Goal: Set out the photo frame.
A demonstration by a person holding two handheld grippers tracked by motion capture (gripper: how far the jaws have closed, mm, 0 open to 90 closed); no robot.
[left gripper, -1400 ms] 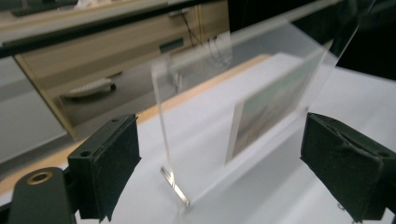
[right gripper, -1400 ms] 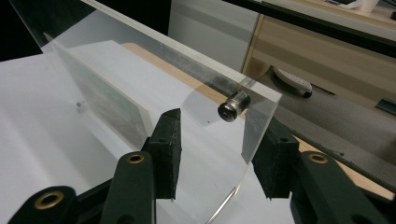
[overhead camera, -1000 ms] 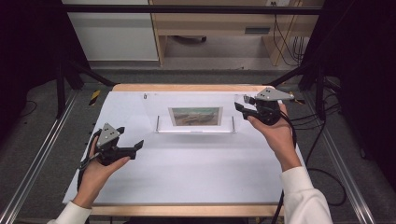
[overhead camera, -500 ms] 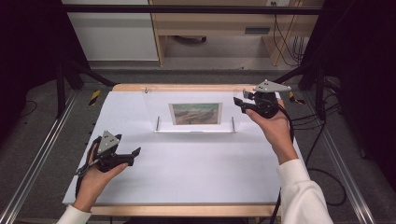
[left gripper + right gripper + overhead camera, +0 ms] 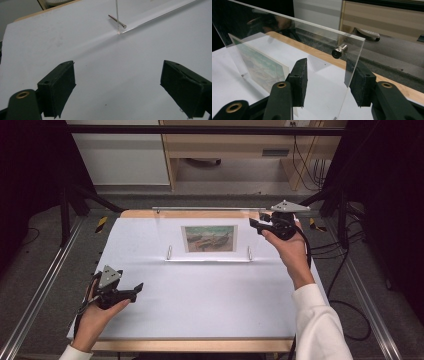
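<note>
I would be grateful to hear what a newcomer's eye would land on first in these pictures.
First, the clear acrylic picture frame standing upright at the far middle of the white table, with a small painted print inside it. Next, the right gripper, whose open jaws straddle the frame's right edge near a metal standoff. The left gripper sits at the near left, jaws wide open.

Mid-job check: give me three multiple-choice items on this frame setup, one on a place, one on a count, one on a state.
1. Where is the right gripper?
A. at the clear photo frame's right edge
B. at the table's near edge
C. off the table

2. How many pictures are in the clear photo frame?
A. one
B. two
C. three

3. How are the left gripper jaws?
A. shut on paper
B. apart, with nothing between
C. shut on a pin

Answers: 1 A, its jaws straddle the panel edge; 2 A, one picture shows; 3 B, bare white table lies between them.
</note>
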